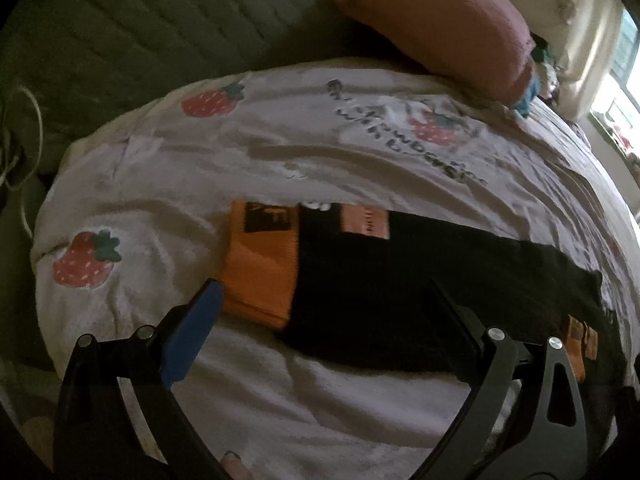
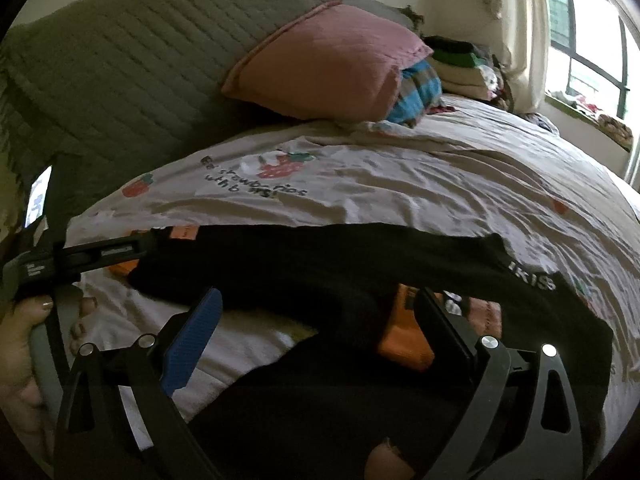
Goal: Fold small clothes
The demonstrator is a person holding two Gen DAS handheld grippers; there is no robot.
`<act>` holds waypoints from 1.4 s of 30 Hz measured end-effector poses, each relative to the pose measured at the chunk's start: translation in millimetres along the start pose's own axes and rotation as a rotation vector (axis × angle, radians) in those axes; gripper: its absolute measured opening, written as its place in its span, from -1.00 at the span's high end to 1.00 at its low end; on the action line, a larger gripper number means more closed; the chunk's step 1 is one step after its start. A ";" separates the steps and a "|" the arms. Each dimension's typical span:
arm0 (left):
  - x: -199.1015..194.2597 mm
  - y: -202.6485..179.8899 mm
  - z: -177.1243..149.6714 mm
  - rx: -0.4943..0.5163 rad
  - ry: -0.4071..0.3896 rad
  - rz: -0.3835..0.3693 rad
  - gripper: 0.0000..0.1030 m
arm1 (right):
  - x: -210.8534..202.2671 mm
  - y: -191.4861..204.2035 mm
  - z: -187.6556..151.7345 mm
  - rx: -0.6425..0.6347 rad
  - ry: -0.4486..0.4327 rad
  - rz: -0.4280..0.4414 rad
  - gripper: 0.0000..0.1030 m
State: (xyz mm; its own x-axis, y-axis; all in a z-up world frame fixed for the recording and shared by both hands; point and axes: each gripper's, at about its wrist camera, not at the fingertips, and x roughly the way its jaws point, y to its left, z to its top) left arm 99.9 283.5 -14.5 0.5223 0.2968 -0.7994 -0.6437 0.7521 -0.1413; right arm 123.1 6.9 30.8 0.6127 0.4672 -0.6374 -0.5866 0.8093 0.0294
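Left wrist view: my left tool (image 1: 324, 316), jaws spread wide and holding nothing, hovers over the black garment (image 1: 420, 280) with its orange cuff (image 1: 260, 280), lying flat on the strawberry-print bedsheet (image 1: 160, 168). Right wrist view: my right tool (image 2: 320, 320), likewise released, sits low over the same black garment (image 2: 320, 264); an orange patch (image 2: 404, 340) shows beside its right finger. Beyond: pink pillow (image 2: 324, 64), green quilted headboard (image 2: 120, 52), window (image 2: 588, 36).
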 end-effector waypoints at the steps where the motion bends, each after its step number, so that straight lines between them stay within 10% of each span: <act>1: 1.9 2.6 0.3 -0.007 0.004 0.005 -0.79 | 1.6 2.7 0.5 -0.005 0.000 0.004 -0.86; 7: 22.5 20.9 0.8 -0.086 0.054 -0.011 -0.78 | 10.4 10.4 -2.7 -0.004 0.005 0.021 -0.86; 14: 30.5 27.4 -0.7 -0.118 0.053 -0.033 0.65 | 14.4 -1.0 -15.5 0.045 0.028 0.015 -0.86; 16: 23.0 23.0 -1.9 -0.106 0.027 -0.077 0.79 | 11.1 -7.8 -18.7 0.065 0.027 0.008 -0.86; 42: -107.6 -97.4 14.1 0.112 -0.179 -0.419 0.84 | -77.5 -120.3 -66.6 0.335 -0.053 -0.125 -0.86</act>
State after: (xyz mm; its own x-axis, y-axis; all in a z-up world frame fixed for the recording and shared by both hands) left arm 114.3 186.6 93.5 0.8190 0.0435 -0.5721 -0.2972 0.8850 -0.3583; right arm 111.0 -150.4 25.3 0.7003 0.3684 -0.6114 -0.3050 0.9288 0.2103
